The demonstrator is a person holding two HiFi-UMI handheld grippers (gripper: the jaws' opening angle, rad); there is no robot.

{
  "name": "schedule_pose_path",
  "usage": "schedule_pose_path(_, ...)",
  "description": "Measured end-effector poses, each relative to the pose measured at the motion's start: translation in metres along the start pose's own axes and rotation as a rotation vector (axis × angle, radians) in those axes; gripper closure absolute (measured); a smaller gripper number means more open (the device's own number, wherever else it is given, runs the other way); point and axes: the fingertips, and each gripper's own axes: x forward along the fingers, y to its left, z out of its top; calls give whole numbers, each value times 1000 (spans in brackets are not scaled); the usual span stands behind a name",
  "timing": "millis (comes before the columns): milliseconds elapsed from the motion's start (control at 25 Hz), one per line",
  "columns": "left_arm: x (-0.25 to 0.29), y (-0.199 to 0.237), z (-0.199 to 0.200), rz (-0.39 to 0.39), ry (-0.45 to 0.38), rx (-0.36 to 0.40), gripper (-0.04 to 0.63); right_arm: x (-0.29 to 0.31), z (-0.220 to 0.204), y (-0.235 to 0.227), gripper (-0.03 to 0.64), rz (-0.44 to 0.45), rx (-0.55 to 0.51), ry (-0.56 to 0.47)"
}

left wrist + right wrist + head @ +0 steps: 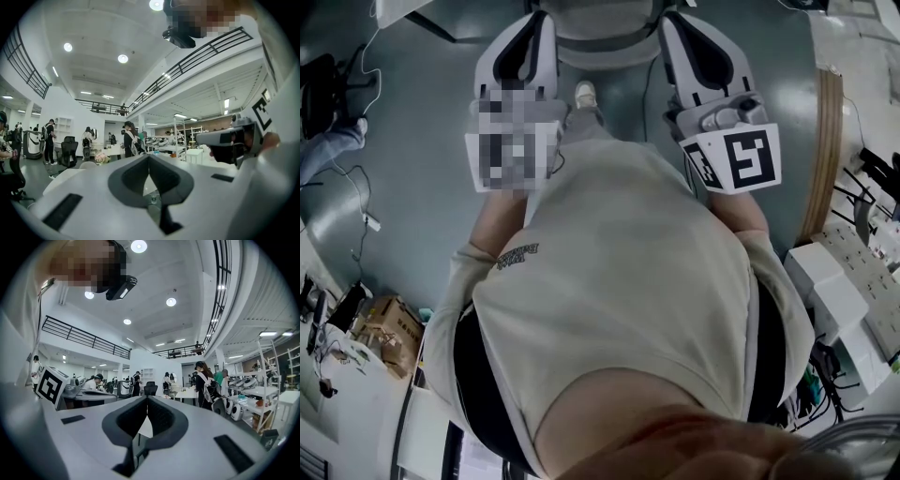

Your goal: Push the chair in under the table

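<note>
Jaws meet, empty, on left gripper [149, 158] and right gripper [147, 400].

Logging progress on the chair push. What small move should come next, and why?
Probably press both forward evenly: the left gripper and right gripper are shut, level, and flank what looks like the chair, so an uneven push would likely swing it.

Pale grey chair [605, 33] just ahead
</note>
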Motion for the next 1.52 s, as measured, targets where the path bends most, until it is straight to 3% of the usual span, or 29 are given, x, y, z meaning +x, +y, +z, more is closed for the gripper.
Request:
schedule_pose_path(480, 53, 51, 2, -41, 6, -16, 584, 76, 2, -16, 607, -32, -10, 5)
schedule_pose_path(880, 83, 77, -1, 21, 9, 30, 584, 105, -7, -44, 607, -28, -32, 43)
schedule_pose_path(1240, 117, 84, -47, 44, 181, -90, 584, 119, -39, -82, 606, -15, -39, 156)
schedule_pose_path(1520, 142, 95, -115, 87, 339, -92, 583, 127, -97, -125, 606, -61, -35, 302)
